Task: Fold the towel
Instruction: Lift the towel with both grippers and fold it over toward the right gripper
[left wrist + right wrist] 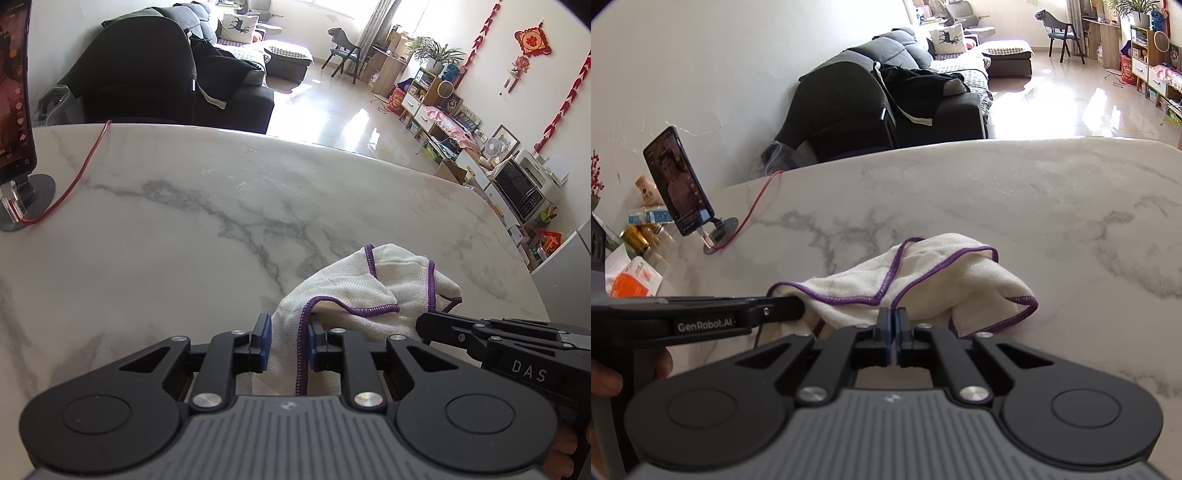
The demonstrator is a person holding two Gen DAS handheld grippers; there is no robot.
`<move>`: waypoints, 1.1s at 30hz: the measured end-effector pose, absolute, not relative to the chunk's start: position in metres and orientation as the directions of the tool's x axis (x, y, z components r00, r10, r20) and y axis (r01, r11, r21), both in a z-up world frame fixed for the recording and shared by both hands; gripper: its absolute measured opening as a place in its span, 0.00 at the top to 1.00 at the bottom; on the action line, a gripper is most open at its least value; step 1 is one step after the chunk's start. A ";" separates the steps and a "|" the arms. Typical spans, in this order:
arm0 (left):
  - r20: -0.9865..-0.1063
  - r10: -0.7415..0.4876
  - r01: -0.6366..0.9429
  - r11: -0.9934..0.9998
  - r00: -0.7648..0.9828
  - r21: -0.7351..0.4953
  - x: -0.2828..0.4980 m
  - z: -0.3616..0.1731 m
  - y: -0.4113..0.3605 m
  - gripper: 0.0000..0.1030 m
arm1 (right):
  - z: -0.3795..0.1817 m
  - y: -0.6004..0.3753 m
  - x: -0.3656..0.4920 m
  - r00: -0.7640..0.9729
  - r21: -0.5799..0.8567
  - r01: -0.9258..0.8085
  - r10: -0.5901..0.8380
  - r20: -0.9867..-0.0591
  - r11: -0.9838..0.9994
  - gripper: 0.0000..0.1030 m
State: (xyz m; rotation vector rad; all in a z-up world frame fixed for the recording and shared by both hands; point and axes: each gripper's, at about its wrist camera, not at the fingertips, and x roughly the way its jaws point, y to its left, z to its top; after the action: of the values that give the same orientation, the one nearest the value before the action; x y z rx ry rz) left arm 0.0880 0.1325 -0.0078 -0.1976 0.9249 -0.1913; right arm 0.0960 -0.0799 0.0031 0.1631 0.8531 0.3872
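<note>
Your left hand-held gripper (pixel 287 341) sits low over the counter (pixel 177 236), jaws narrow, with a purple-hemmed edge of the towel (pixel 373 295) running between its blue pads (pixel 263 341). The cloth fills the gap, so it is gripped there.

Your right hand-held gripper (pixel 894 332) has its pads pressed together with almost no gap. The towel's hem meets the tips right at the pinch; a thin fold looks caught there, though the contact itself is hidden behind the fingers.

Towel: white weave, purple stitched border, bunched and partly doubled over. It lies on the marble counter just ahead of both hand-held grippers and stretches between them. In the right wrist view its far lobe mounds up ahead and to the right of the tips, and one corner trails to the right of them.

From the left wrist view, your right hand-held gripper (pixel 428 325) comes in from the right side, its tip touching the towel's near-right edge. From the right wrist view, your left hand-held gripper (pixel 798 306) comes in from the left, its tip at the towel's left corner.

Well ahead and left of the grippers: a phone (pixel 677 186) propped on a round stand, with a red cable (pixel 753 214) running off the counter's far edge. Beyond that edge, a dark sofa (pixel 916 99) and a glossy floor (pixel 332 114).
</note>
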 end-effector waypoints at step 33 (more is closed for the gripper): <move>-0.716 -0.312 0.444 0.896 0.625 -0.003 0.093 0.006 0.056 0.60 | 0.012 -0.096 0.097 0.617 0.284 -0.248 0.377 -0.691 0.926 0.97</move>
State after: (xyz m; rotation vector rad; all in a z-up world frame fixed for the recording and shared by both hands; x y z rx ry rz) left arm 0.0933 0.0563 0.0063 0.1801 0.7842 -0.4362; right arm 0.0968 -0.0957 0.0120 0.1663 0.8315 0.3611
